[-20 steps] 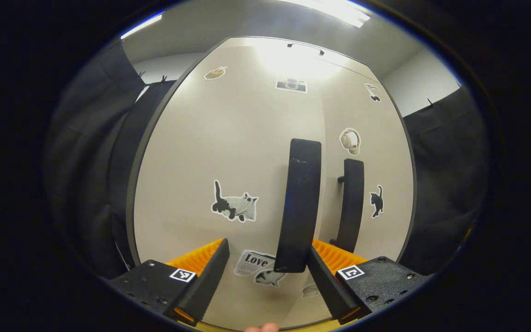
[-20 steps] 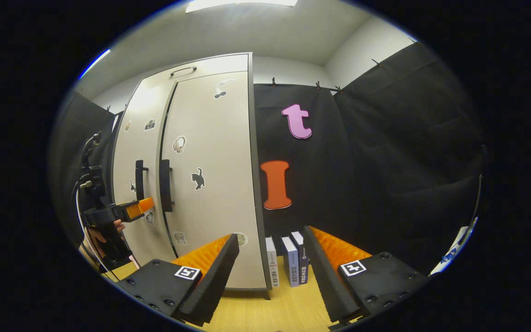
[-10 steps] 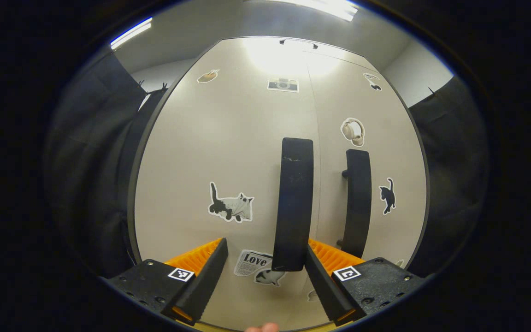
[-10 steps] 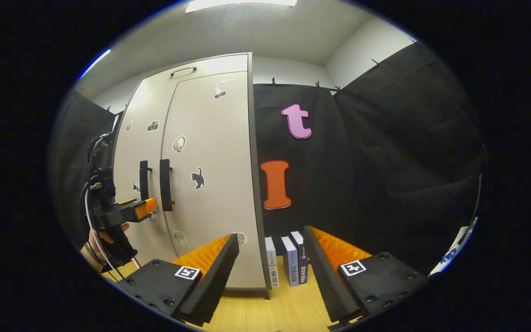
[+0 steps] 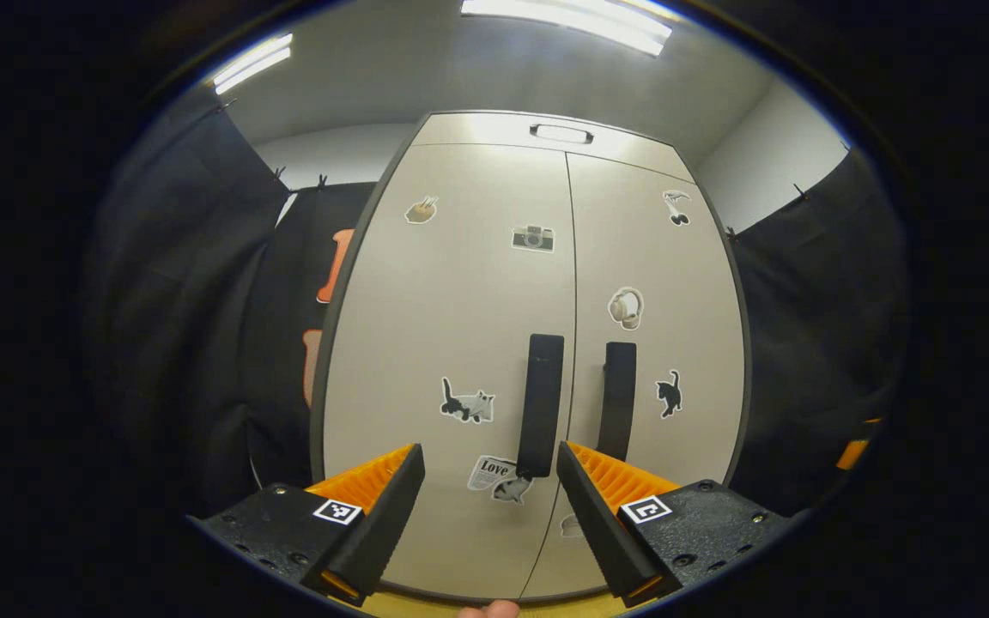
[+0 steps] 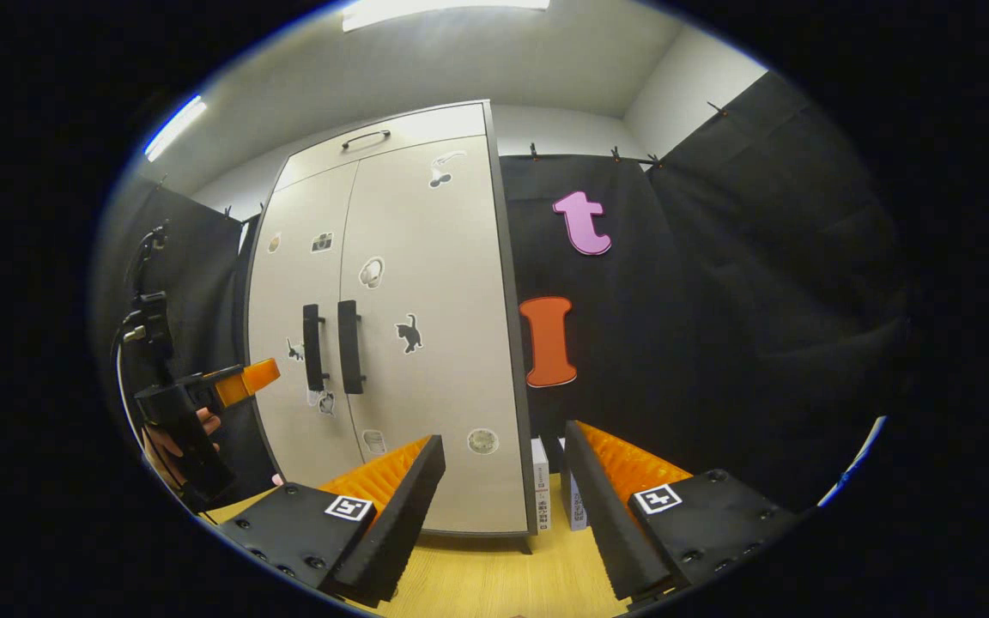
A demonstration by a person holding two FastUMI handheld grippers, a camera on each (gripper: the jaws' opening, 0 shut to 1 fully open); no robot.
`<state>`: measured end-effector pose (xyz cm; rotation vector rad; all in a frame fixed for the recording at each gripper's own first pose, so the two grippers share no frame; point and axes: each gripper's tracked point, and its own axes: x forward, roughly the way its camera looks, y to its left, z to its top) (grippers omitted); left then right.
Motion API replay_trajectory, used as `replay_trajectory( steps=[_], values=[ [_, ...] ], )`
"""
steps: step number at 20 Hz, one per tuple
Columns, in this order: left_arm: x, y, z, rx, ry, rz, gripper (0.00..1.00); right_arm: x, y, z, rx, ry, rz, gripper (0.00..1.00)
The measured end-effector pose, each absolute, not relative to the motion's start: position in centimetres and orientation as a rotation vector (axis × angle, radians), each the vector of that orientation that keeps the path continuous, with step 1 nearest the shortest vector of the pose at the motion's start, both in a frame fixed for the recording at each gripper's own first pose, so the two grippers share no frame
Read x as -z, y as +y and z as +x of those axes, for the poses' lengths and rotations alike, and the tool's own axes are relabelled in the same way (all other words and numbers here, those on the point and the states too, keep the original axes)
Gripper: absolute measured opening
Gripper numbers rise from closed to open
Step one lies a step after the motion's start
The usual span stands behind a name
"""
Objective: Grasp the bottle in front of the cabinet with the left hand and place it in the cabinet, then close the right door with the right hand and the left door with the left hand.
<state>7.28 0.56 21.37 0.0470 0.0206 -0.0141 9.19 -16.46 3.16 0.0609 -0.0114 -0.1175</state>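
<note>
The pale cabinet [image 5: 460,343] stands straight ahead in the left gripper view with both doors shut, so its inside is hidden. Two dark vertical handles, the left handle [image 5: 543,403] and the right handle [image 5: 617,399], flank the middle seam. My left gripper [image 5: 488,455] is open a short way in front of the left handle, touching nothing. In the right gripper view the cabinet [image 6: 426,343] appears at an angle, and a hand holds the left gripper [image 6: 256,376] out in front of the left door. My right gripper [image 6: 503,438] is open and empty, off to the cabinet's right.
Stickers dot both doors. Three upright books [image 6: 540,493] stand on the wooden surface [image 6: 494,584] against the cabinet's right side. Black cloth walls close in behind and on both sides of the cabinet.
The left gripper has drawn back from the left door handle, so the whole cabinet front now shows. The right gripper's view has shifted slightly, with the cabinet nearer its middle.
</note>
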Motion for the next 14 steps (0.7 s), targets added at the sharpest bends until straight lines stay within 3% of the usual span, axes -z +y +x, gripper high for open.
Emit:
replay_trajectory(
  steps=[7, 9, 14],
  values=[
    [-21.1, 3.2, 0.4, -0.073, 0.03, 0.058, 0.95, -2.2, -12.6, 7.6, 0.021, 0.01, 0.04, 0.94],
    [-20.4, 3.4, -1.2, -0.093, 0.044, 0.042, 0.92, -2.0, -12.0, 7.2, 0.007, 0.013, 0.041, 0.94],
    [-18.3, 3.2, -4.2, -0.102, 0.09, -0.022, 0.95, -1.7, -11.8, 6.0, 0.005, 0.01, 0.042, 0.94]
  ],
)
